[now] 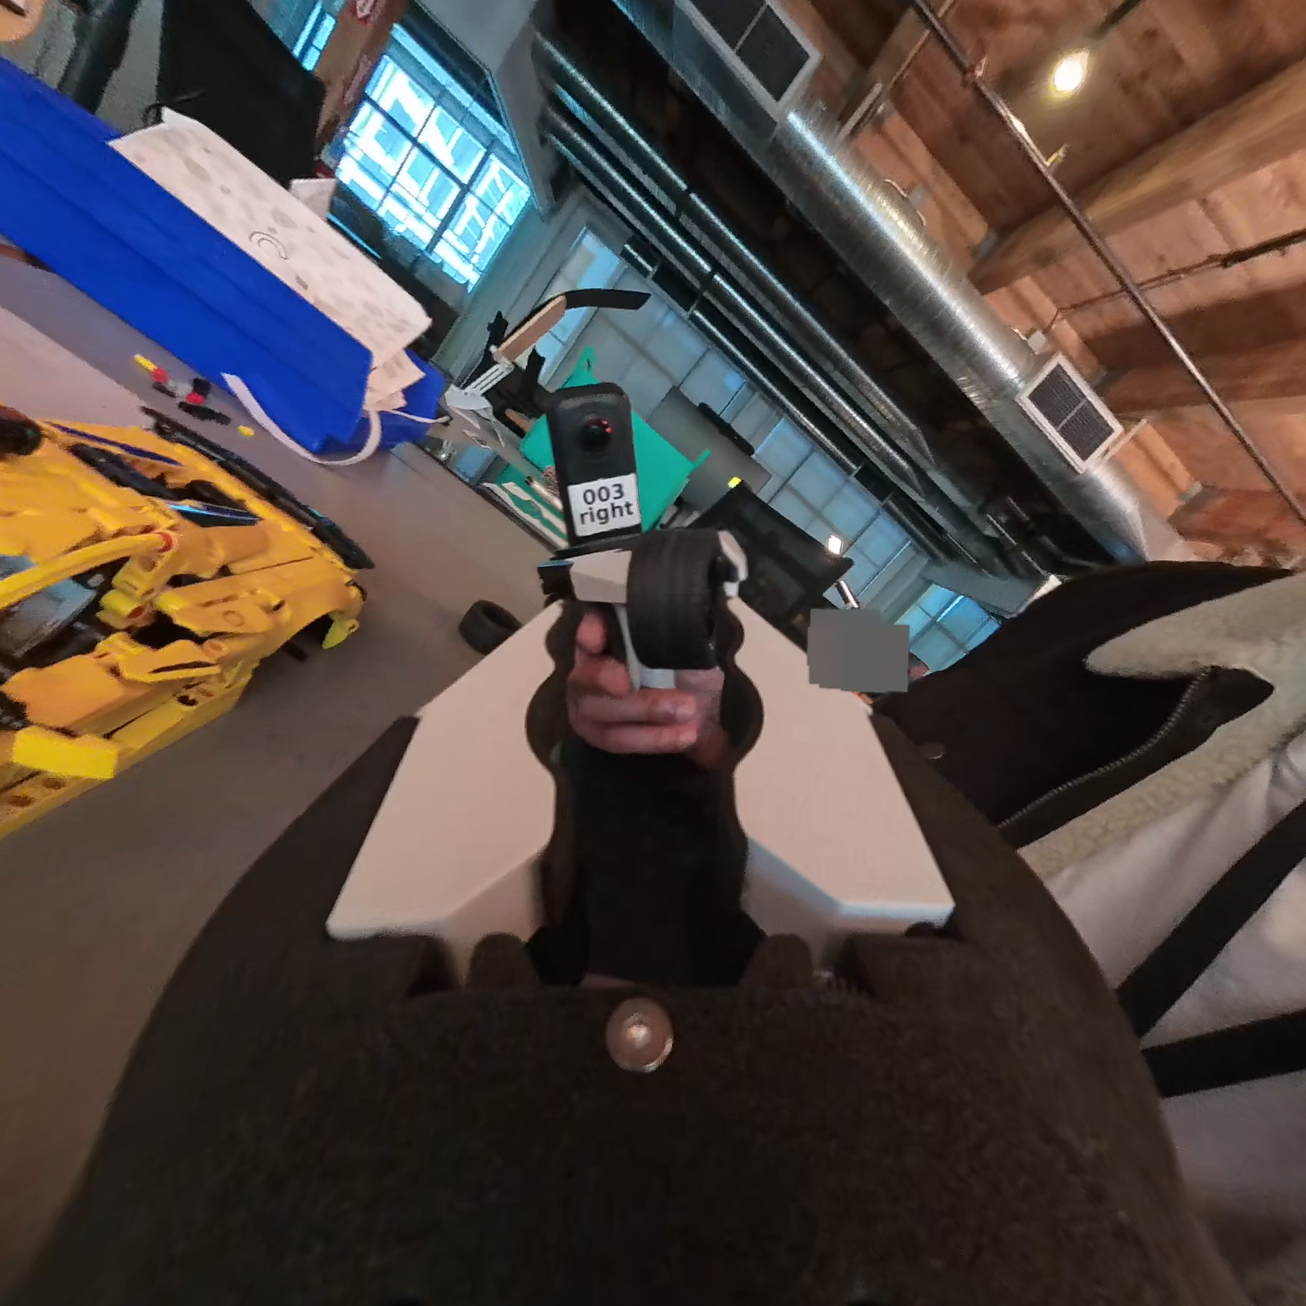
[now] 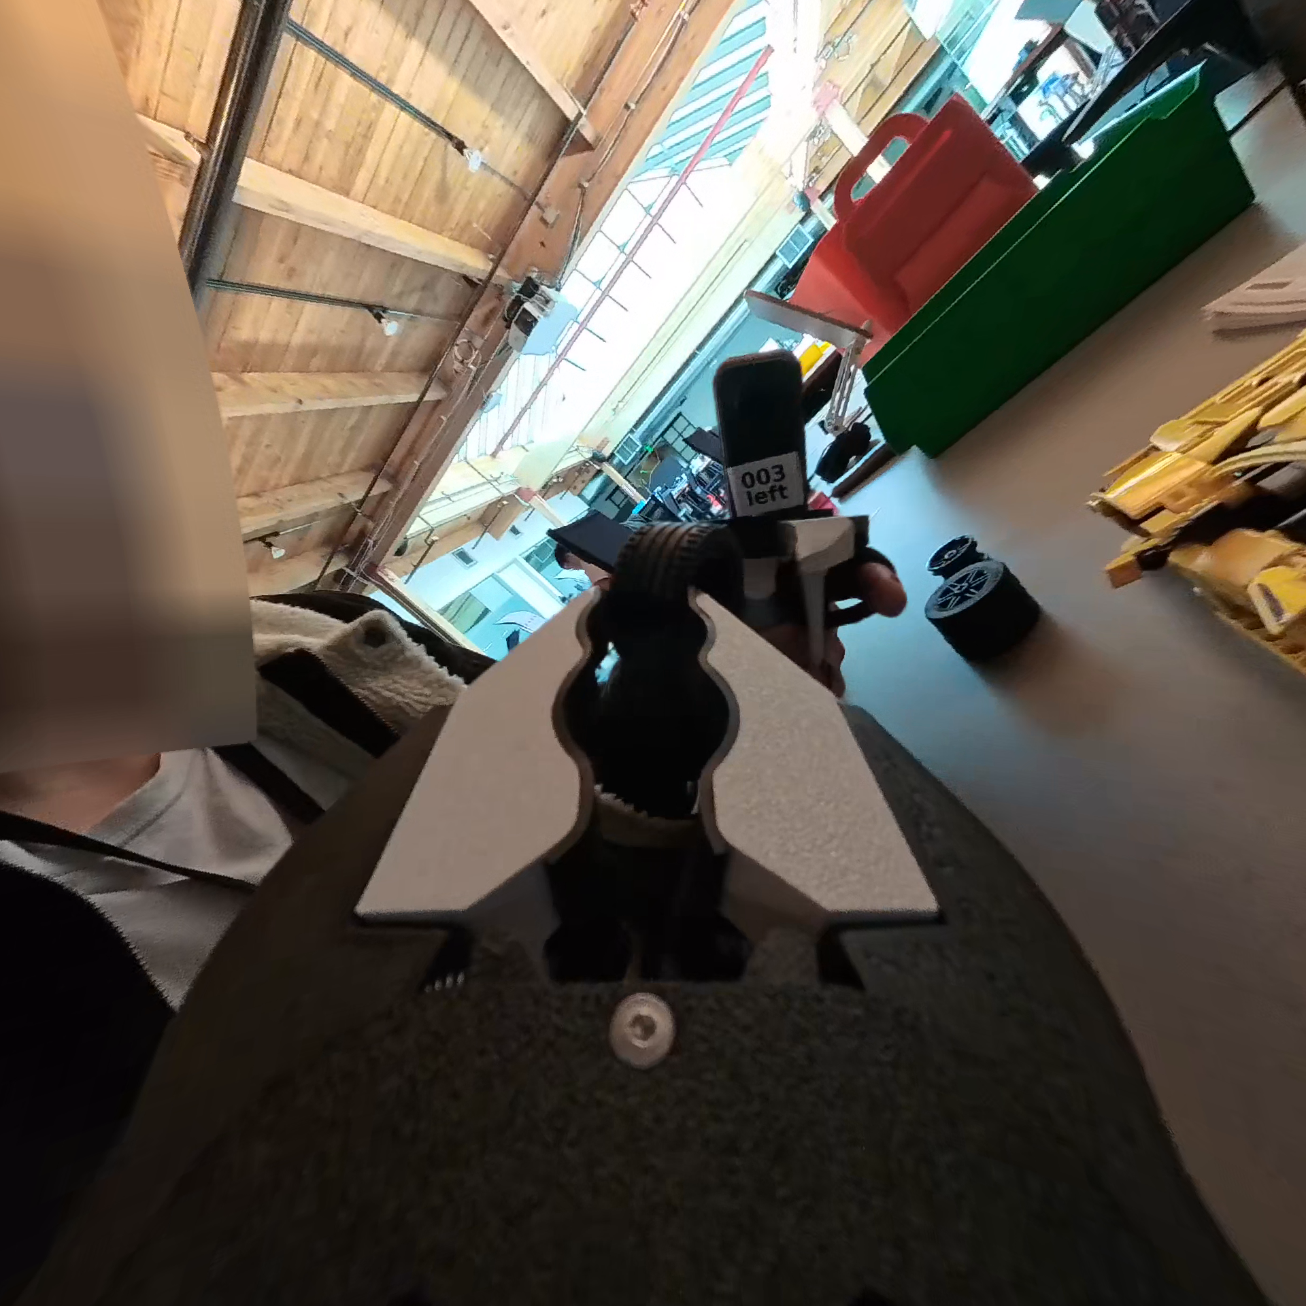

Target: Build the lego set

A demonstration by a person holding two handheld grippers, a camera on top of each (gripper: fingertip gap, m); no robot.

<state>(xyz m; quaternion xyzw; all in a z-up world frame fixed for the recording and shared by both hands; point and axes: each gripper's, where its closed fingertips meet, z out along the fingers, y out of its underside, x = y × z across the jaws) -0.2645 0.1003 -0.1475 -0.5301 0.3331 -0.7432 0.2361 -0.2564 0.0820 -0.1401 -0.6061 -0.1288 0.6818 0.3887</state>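
- At the bottom centre of the left wrist view, my left gripper (image 1: pixel 644 629) has its jaws drawn in to a narrow gap. I cannot tell whether they pinch anything.
- Just past those tips, at mid-frame, the black tyre (image 1: pixel 671 601) is up off the table, pinched between the white fingers of my right gripper (image 2: pixel 646 601), which points back toward my left one.
- In the right wrist view that tyre sits right at my own fingertips, with the left gripper just to its right.
- On the grey table (image 1: pixel 424 537), at the left edge of the left view, lies the part-built yellow lego car (image 1: pixel 141 601). A loose tyre (image 1: pixel 487 625) rests near its nose.
- Right of centre in the right view, two wheels with rims (image 2: pixel 982 608) sit close together on the table.
- Farther off, small loose pieces (image 1: pixel 184 392) lie by a blue bin (image 1: pixel 177 268) at upper left.
- At the upper right of the right view are a green bin (image 2: pixel 1060 268) and, behind it, a red box (image 2: pixel 926 205).
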